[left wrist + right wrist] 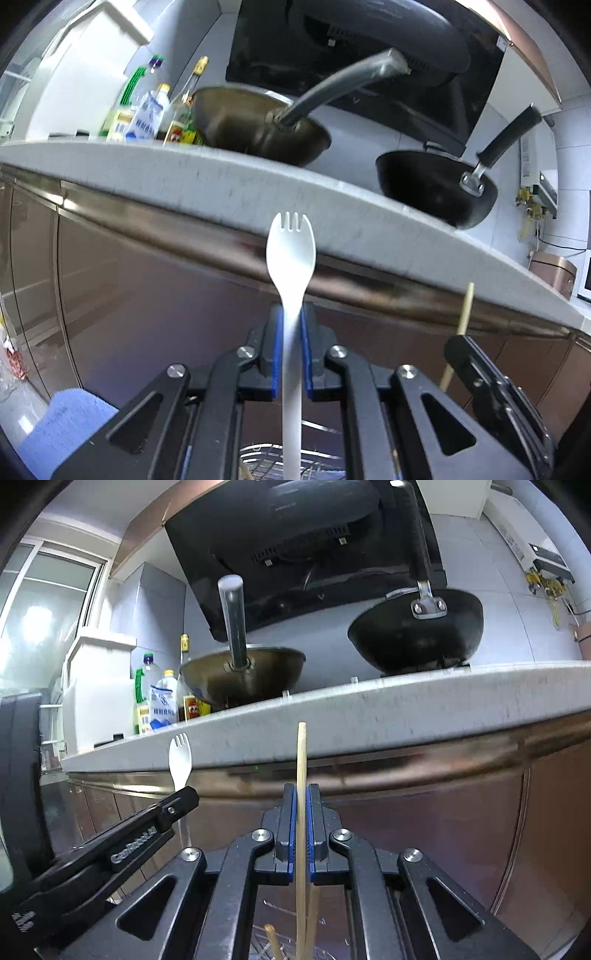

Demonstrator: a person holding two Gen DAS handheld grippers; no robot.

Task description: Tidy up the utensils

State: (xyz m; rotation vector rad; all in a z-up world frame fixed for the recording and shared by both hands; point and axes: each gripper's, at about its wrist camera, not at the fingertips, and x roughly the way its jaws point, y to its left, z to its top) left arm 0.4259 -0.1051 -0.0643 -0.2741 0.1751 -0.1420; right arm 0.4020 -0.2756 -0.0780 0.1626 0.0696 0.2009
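Note:
My left gripper (292, 314) is shut on a white plastic spork (291, 251), which stands upright with its tines up in front of the counter edge. My right gripper (302, 794) is shut on a thin wooden chopstick (301, 760), also upright. The spork (180, 757) and left gripper (177, 805) show at the left of the right wrist view. The chopstick (464, 310) and right gripper (458, 343) show at the right of the left wrist view. A wire rack (266, 461) lies below both grippers, with more wooden sticks (273, 941) in it.
A pale stone countertop (207, 177) runs across above brown cabinet doors (147, 295). On it stand a brass-coloured wok (258, 125), a black wok (436, 184) and several bottles (147, 114). A black range hood (369, 48) hangs above. A blue cloth (62, 424) sits lower left.

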